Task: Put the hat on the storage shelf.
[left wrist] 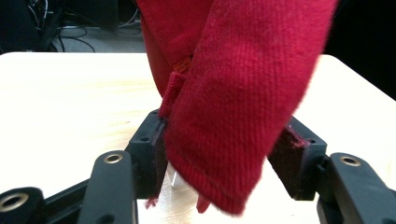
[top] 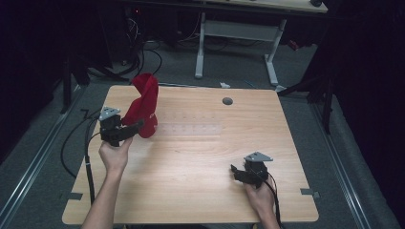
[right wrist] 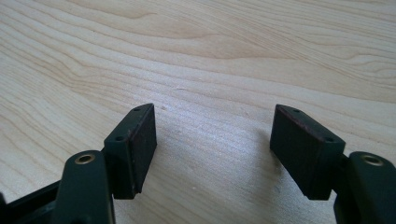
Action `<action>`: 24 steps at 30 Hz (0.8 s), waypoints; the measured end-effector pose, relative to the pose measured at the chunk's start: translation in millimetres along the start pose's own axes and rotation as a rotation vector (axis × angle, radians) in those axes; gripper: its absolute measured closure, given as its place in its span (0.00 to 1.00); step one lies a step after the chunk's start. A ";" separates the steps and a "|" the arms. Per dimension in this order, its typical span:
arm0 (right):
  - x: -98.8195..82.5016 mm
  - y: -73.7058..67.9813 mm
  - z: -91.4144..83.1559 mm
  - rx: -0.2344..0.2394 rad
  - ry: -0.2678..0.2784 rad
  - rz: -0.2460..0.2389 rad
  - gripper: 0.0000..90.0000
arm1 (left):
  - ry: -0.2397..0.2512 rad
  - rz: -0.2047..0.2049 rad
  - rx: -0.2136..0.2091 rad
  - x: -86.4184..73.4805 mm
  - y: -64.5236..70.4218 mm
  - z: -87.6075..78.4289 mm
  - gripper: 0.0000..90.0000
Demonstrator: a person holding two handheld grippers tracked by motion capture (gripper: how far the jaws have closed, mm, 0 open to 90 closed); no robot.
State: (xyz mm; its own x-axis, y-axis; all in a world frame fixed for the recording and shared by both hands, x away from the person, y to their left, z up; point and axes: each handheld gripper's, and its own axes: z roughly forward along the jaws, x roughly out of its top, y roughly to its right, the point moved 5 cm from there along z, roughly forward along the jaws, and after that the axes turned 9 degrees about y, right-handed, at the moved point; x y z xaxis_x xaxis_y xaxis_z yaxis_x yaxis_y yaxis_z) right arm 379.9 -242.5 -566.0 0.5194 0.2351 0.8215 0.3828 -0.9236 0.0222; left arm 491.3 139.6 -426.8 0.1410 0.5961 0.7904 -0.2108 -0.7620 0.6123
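A red knit cloth (top: 143,107) stands tall and twisted at the far left of the wooden table (top: 200,162). My left gripper (top: 138,127) reaches into its lower part from the left. In the left gripper view the cloth (left wrist: 243,93) hangs between the two jaws of my left gripper (left wrist: 224,121). The jaws stand apart and do not squeeze the cloth. My right gripper (top: 234,169) rests low near the table's front right. Its jaws (right wrist: 212,112) are wide apart over bare wood, with nothing between them.
A grey round plug (top: 227,101) sits in the tabletop at the back. A faint clear strip (top: 191,127) lies right of the cloth. Behind the table stands a desk with white legs (top: 199,52). Cables (top: 71,138) trail on the floor at the left.
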 end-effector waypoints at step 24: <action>0.0 -0.2 0.0 0.000 -0.001 0.001 0.35 | 0.025 0.048 -0.025 9.9 -3.7 -37.8 0.48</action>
State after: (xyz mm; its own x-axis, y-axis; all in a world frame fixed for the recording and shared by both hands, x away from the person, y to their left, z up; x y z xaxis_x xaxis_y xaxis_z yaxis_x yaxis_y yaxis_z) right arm 379.8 -242.3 -566.0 0.5206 0.2349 0.8209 0.3828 -0.9236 0.0214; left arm 456.9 157.9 -422.0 0.1059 0.5658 0.8177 -0.2408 -0.7833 0.5732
